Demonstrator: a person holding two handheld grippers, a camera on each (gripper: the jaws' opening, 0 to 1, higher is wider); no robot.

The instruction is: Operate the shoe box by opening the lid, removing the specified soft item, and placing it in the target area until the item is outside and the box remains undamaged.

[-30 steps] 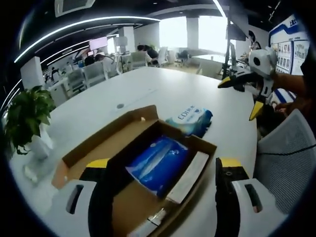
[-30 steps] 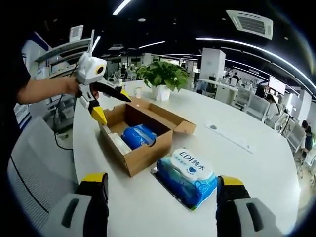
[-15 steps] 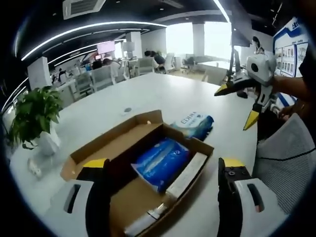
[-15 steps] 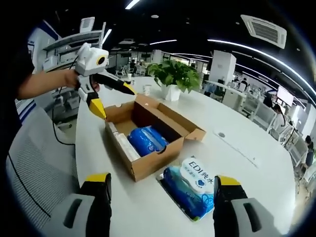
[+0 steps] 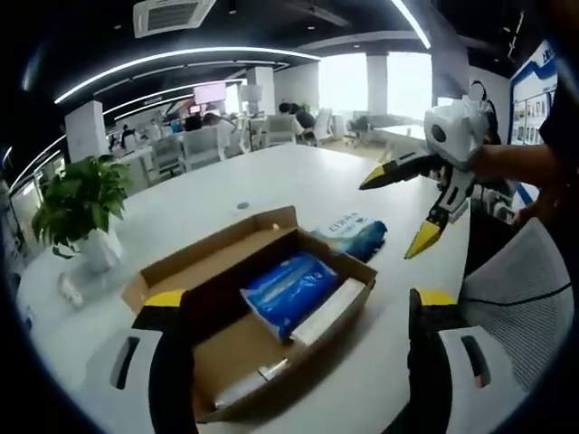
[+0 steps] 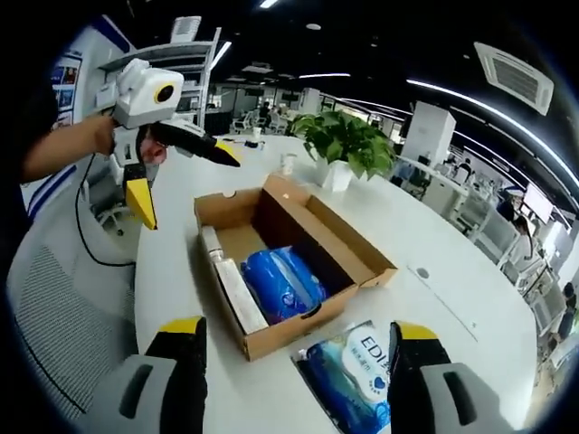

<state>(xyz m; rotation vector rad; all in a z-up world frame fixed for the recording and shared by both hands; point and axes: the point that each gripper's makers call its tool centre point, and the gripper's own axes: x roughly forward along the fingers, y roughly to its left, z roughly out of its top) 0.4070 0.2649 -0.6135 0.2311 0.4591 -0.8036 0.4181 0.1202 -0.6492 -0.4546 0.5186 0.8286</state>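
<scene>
An open brown cardboard shoe box (image 5: 223, 271) (image 6: 355, 271) lies on the white table, its lid flap folded out flat. Inside lie a soft blue pack (image 5: 289, 289) (image 6: 282, 282) and a slim white box (image 5: 326, 312) (image 6: 237, 294) beside it. A blue-and-white wet wipes pack (image 5: 353, 233) (image 6: 357, 375) rests on the table just outside the box. My left gripper (image 5: 298, 303) (image 6: 185, 185) hangs open above the box's near end. My right gripper (image 6: 297, 334) (image 5: 398, 210) is open too, in the air over the wipes pack, holding nothing.
A potted green plant (image 5: 81, 203) (image 6: 348, 140) stands on the table beyond the box. A grey mesh chair (image 5: 516, 298) (image 6: 54, 307) sits at the table's edge by the person's arm. Desks and chairs fill the office behind.
The right gripper has come closer to the box and the wipes pack, jaws still spread. The left gripper's view has pulled back a little. Box and packs have not moved.
</scene>
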